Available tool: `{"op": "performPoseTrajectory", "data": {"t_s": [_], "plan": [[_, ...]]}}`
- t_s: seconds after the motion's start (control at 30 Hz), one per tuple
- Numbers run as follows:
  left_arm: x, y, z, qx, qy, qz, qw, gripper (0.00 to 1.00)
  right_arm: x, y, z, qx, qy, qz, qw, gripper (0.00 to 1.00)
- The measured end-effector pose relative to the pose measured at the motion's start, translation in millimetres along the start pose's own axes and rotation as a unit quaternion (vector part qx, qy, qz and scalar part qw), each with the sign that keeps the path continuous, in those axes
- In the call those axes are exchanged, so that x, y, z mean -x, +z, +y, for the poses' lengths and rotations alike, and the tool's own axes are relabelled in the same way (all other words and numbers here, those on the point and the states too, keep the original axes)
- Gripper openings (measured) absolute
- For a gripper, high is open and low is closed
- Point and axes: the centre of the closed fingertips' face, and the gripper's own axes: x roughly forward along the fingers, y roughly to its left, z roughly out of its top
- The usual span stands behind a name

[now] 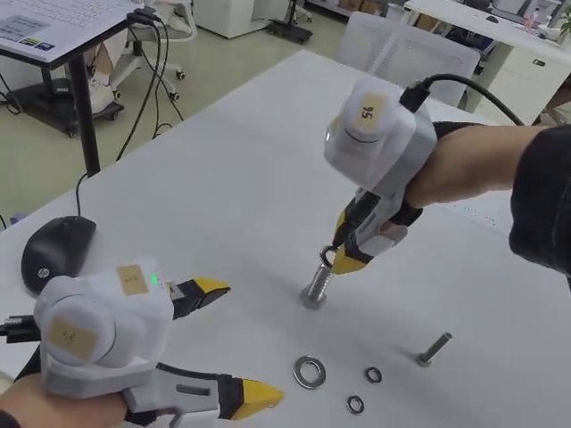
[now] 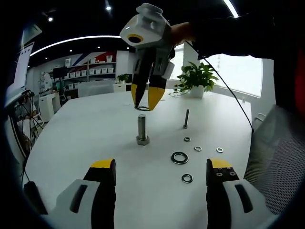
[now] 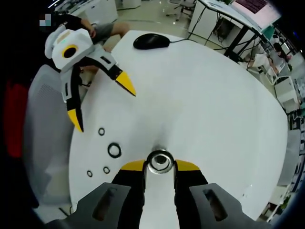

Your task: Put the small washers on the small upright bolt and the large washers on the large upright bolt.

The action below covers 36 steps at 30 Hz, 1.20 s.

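- Yellow-tipped jaws of your left gripper [image 1: 236,343] stand spread wide at the near left and grasp nothing. They sit low over the white table [image 1: 223,178], well apart from both bolts.
- Steel and threaded, the large bolt [image 1: 315,287] stands near the middle with its hex head down on the table and its long axis straight up.
- Your right gripper [image 1: 343,259] is by far the nearer to that bolt. It hangs right above the bolt, jaws pointing down and clenched on the held washer [image 1: 327,259].
- That held washer is a grey metal ring of the large size.
  - In the left gripper view it lies about level at the jaw tips, just over the bolt's top end. You cannot tell whether it touches.
  - In the right gripper view the bolt's end shows inside the ring's hole, so the hole looks lined up with the shaft.
  - My judgement is that the next move is a straight drop along the bolt's axis. A tilted ring would likely catch on the threads.
- A loose large washer [image 1: 309,372] lies flat just in front of the large bolt. The small washers [image 1: 373,374] are scattered beside it on the right.
- Farthest right, the small bolt [image 1: 434,348] stands upright and thin, with no washer seen on it.
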Motion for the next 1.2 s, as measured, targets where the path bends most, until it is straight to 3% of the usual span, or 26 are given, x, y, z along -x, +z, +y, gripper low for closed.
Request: {"op": "performPoseTrajectory", "data": {"t_s": [0.73,1.2], "plan": [[-1.8,-0.7,-0.8,0.004,-0.001,0.002,1.0,0.76,-14.3,-6.3,-1.1,-0.003,0.012,0.014,0.9998,0.23],[-2.8,-2.1,-0.9,0.005,-0.001,0.003,1.0,0.75,-32.8,-11.9,-1.7,-0.014,0.018,0.018,0.9996,0.23]]}}
